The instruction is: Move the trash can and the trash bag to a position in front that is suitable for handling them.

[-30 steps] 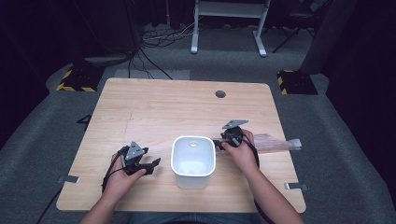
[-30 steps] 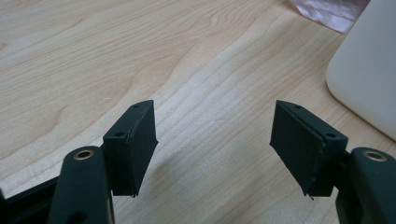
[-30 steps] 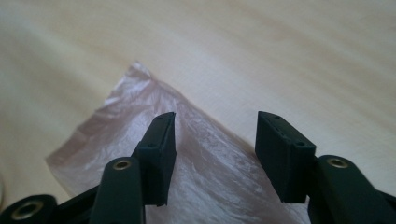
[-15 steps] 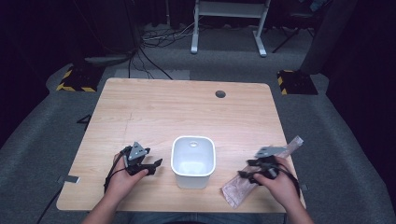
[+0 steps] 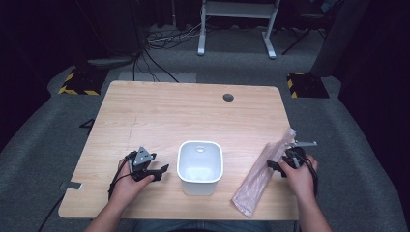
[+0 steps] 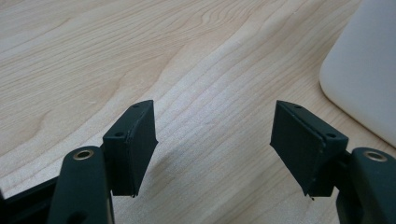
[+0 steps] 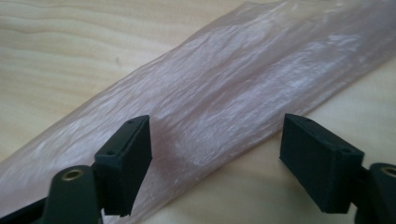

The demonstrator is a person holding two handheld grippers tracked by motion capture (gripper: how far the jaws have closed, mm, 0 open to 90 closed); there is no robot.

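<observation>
At lower right of the high view, the right gripper (image 5: 280,164) touches a pinkish plastic bag (image 5: 261,176) lying right of the white bin (image 5: 199,166). Its own view reveals jaws spread wide, nothing gripped. The left gripper (image 6: 215,149), jaws likewise apart, faces bare table (image 6: 140,56).

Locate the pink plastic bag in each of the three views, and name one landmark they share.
High view: the pink plastic bag lies slantwise at lower right, right of the white bin, beside the right gripper.
Left gripper view: not in it.
Right gripper view: bag runs diagonally across the picture, beyond the open jaws.
Shared landmark: the wooden tabletop.
</observation>
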